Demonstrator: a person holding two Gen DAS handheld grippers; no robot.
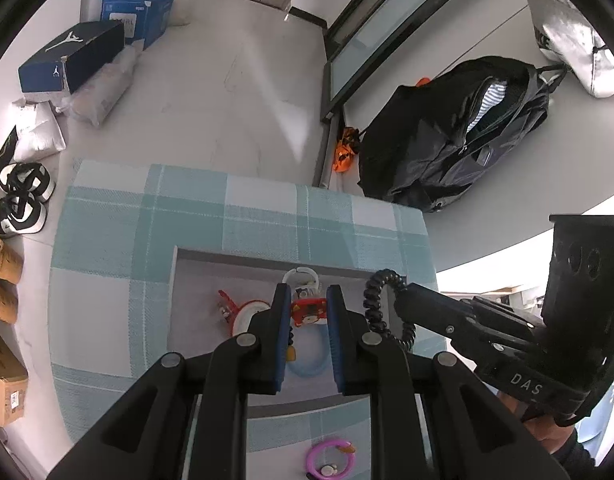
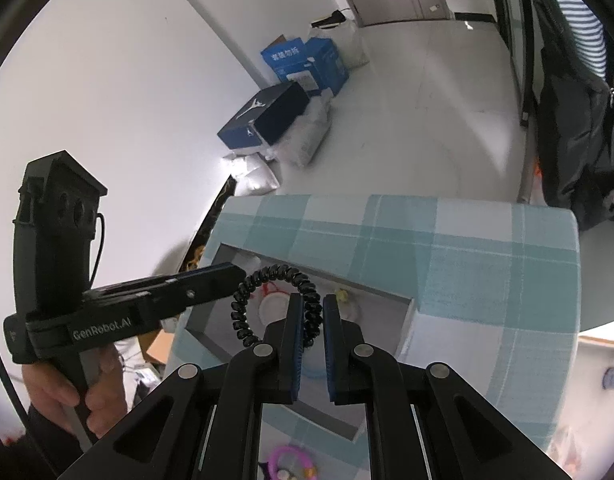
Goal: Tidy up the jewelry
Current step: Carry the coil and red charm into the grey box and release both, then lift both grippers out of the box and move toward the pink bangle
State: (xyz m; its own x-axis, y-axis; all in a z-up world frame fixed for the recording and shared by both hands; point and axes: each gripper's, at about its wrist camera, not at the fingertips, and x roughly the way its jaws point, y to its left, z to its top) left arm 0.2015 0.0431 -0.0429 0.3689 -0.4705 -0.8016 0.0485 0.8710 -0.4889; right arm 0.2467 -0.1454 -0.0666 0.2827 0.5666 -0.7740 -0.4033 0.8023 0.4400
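1. Left gripper (image 1: 307, 312) fills lower centre of my left view, jaws partly open, holding nothing; a red charm piece (image 1: 308, 311) sits in the gap, lying in the tray.
2. Grey tray (image 1: 195, 300) also holds a white ring (image 1: 300, 274) above the charm, a red-and-white bracelet (image 1: 243, 314) to its left, and a light-blue ring (image 1: 307, 364) below.
3. Pink ring (image 1: 330, 460) lies on the checked cloth (image 1: 267, 208) at frame bottom, outside the tray.
4. Right gripper (image 2: 311, 316), lower centre of my right view: narrow gap, black coil bracelet (image 2: 243, 300) hooked over its left finger; whether it's pinched, can't tell.
5. Backpack (image 1: 455, 136) upper right, shoe box (image 1: 67, 60) upper left.
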